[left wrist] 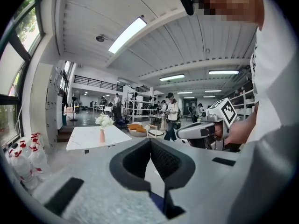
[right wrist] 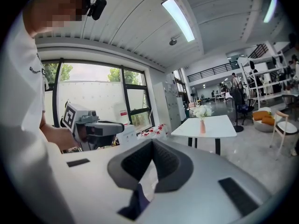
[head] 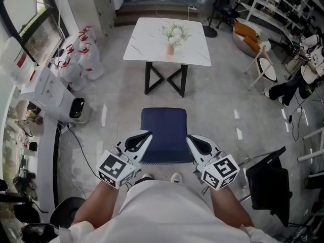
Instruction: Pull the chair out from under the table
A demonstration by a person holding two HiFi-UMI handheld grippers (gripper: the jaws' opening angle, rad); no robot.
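Well clear of the table [head: 147,42], on its near side, stands the chair [head: 163,133]. Its dark blue seat looks like cloth, a rectangle with rounded corners, long axis toward the table, back edge nearest the person. The table has a white marbled top on black crossed legs. The left gripper [head: 148,134] and right gripper [head: 189,137] flank the chair's back corners, jaws fully together. Whether they grip it is unclear.
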